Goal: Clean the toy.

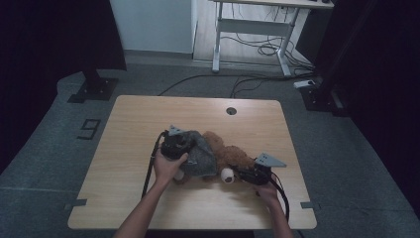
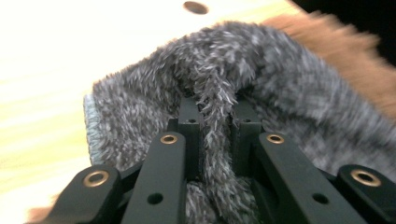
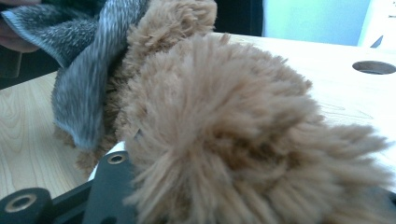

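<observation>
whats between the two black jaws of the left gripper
A pinched fold of the fuzzy grey garment sits between the jaws of the left gripper, clamped on both sides. The left gripper view shows this. The garment lies over the brown plush toy.

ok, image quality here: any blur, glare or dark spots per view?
High view: dim, dark corners. Left gripper view: table blown out, grey cloth soft toward the right. Right gripper view: brown plush toy so close it's blurred, backdrop bright.

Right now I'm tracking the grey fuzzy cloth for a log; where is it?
In the high view the grey fuzzy cloth lies mid-table, draped over the brown plush toy's left side, pinched in the left claw.
</observation>
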{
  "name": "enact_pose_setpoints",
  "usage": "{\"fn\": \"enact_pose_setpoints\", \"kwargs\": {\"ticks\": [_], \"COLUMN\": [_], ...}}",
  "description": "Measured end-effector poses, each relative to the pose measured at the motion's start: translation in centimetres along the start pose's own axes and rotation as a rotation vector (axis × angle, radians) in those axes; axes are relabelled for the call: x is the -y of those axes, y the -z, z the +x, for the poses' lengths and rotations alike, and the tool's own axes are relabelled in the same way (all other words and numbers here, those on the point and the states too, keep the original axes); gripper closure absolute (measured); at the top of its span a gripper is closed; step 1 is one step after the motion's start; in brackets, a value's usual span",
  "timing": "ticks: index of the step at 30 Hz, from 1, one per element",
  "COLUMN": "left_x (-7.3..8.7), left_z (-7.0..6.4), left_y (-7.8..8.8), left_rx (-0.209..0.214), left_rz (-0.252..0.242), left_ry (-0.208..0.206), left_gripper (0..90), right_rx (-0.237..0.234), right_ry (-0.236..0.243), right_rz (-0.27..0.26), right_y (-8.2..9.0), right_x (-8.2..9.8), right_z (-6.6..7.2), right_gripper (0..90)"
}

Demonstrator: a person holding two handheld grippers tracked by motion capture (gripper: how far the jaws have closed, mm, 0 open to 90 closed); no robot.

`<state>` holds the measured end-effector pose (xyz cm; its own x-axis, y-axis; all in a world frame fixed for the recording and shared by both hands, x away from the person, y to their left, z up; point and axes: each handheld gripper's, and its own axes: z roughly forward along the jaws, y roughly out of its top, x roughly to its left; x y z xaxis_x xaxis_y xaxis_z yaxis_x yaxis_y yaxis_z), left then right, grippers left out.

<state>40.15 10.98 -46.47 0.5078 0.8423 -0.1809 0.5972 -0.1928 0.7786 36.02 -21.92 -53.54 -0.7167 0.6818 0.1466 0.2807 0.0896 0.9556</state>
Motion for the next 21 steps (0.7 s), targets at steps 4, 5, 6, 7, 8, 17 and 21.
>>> {"fn": "enact_pose_setpoints", "kwargs": {"ticks": [4,5,6,7,8,17,21], "left_x": [1.5,1.8,2.1,2.5,2.6,0.8,-0.8], "left_z": [1.6,1.9,2.3,2.9,3.1,0.9,-2.0], "left_y": [0.6,0.8,1.0,1.3,1.5,1.7,0.8], "left_rx": [-0.026,-0.034,-0.039,-0.038,-0.041,-0.059,-0.034], "left_rz": [0.006,0.005,0.007,0.010,0.012,0.011,-0.008], "left_ry": [0.014,0.018,0.026,0.043,0.047,-0.034,-0.094], "left_gripper": [78.2,78.2,78.2,78.2,78.2,78.2,78.0], "right_rx": [-0.008,-0.010,-0.011,-0.013,-0.014,-0.013,-0.012], "right_ry": [0.001,0.001,0.001,0.001,0.000,-0.019,-0.020], "right_rz": [0.002,0.003,0.003,0.004,0.004,0.008,0.008], "right_y": [0.0,0.0,0.0,0.0,0.1,0.0,0.1], "right_x": [0.0,0.0,0.0,0.0,0.0,-0.1,-0.1], "right_z": [0.0,0.0,0.0,0.1,0.1,0.0,0.0], "right_gripper": [44.2,44.0,43.7,43.5,43.3,43.1,43.1]}}
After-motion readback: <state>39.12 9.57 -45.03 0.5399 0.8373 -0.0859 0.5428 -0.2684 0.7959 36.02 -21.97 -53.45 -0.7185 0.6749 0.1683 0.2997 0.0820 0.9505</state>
